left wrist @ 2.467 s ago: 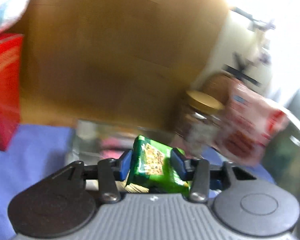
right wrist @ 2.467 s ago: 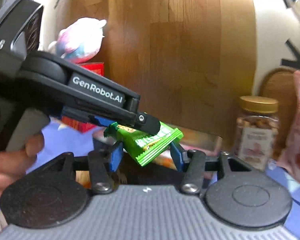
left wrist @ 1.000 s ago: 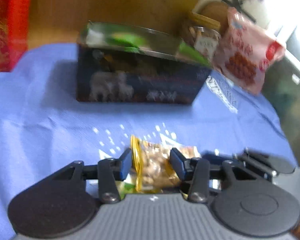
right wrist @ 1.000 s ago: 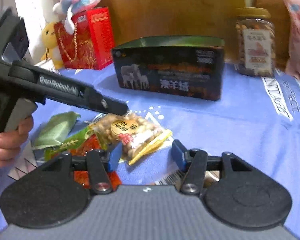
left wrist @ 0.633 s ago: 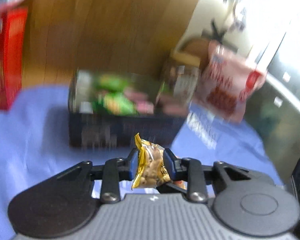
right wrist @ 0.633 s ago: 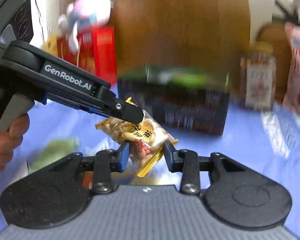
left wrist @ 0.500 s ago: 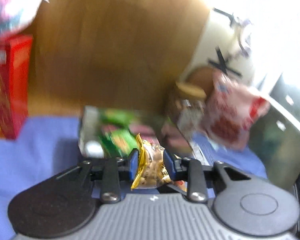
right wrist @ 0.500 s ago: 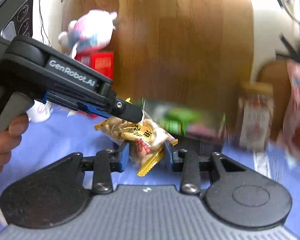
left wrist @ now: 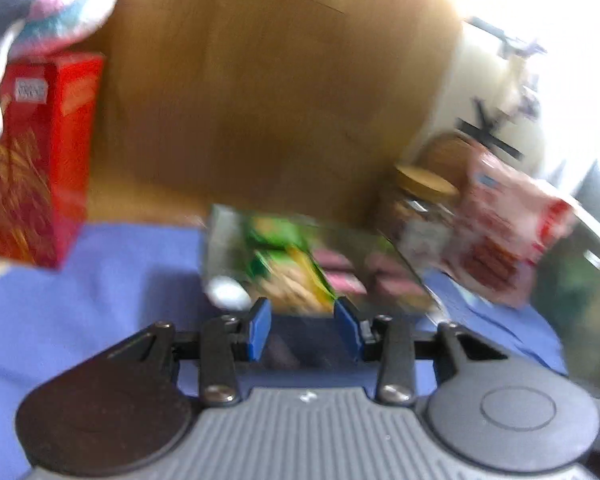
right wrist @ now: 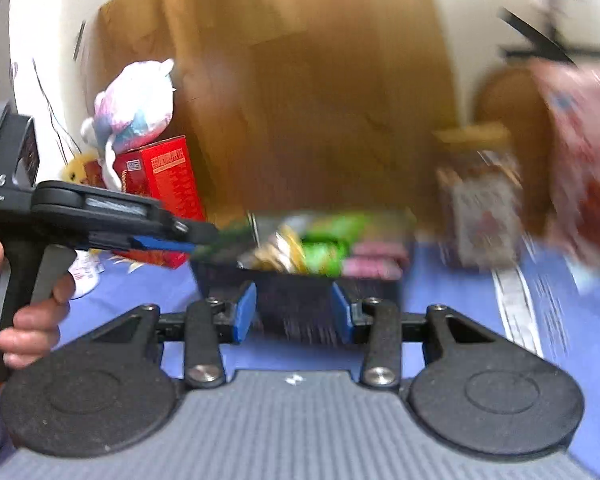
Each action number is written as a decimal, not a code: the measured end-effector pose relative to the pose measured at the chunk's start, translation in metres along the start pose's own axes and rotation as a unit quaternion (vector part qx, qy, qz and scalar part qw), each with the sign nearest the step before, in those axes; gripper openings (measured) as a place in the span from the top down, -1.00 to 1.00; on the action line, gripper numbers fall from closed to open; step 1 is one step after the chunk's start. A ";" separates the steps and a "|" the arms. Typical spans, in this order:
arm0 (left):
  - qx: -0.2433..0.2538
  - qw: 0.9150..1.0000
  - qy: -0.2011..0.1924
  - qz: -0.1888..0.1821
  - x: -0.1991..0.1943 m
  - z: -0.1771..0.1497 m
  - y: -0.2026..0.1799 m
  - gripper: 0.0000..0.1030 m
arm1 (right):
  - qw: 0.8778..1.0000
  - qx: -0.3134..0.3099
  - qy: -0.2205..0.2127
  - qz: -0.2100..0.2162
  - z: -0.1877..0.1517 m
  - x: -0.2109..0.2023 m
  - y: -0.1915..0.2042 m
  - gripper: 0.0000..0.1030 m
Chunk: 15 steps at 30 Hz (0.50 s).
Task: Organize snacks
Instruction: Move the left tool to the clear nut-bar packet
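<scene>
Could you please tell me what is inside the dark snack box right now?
The dark snack box holds green packets, a yellowish nut packet and pink packets, all blurred. Whatever lies beneath them is covered.

A red gift box (left wrist: 40, 156) is seen standing at far left on the blue cloth (left wrist: 100, 280), w/ a pastel plush toy (right wrist: 134, 100) resting on top. A wooden panel (left wrist: 260, 92) is being shown behind. A yellow plush (right wrist: 76, 168), possibly a chick, is being glimpsed beside the box; pics are blurred.
</scene>
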<state>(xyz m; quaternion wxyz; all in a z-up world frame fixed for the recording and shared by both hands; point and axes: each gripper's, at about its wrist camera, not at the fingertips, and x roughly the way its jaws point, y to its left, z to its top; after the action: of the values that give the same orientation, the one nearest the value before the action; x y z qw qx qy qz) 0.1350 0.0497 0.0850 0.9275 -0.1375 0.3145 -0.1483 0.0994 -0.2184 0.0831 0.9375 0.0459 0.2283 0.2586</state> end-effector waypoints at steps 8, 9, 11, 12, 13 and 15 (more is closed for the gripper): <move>0.041 0.987 0.130 -0.086 0.022 -0.061 -0.065 0.32 | 0.991 0.127 0.031 -0.035 -0.068 -0.081 -0.026 0.12; 0.044 0.986 0.137 -0.081 0.027 -0.066 -0.070 0.32 | 0.989 0.141 0.032 -0.034 -0.074 -0.087 -0.030 0.11; 0.037 0.983 0.154 -0.088 0.034 -0.074 -0.074 0.32 | 0.987 0.155 0.037 -0.036 -0.083 -0.093 -0.033 0.13; 0.029 0.980 0.168 -0.102 0.039 -0.078 -0.077 0.32 | 0.985 0.161 0.042 -0.037 -0.086 -0.093 -0.034 0.14; 0.026 0.978 0.177 -0.109 0.043 -0.084 -0.080 0.32 | 0.984 0.171 0.046 -0.034 -0.088 -0.091 -0.036 0.18; 0.029 0.978 0.183 -0.101 0.047 -0.096 -0.084 0.34 | 0.980 0.192 0.042 -0.013 -0.091 -0.088 -0.039 0.20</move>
<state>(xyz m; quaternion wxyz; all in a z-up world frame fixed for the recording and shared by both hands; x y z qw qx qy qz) 0.0949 -0.0600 0.0152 0.8382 -0.1124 0.4588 -0.2726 0.0089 -0.2996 0.0296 0.9041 0.2109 0.3135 0.1996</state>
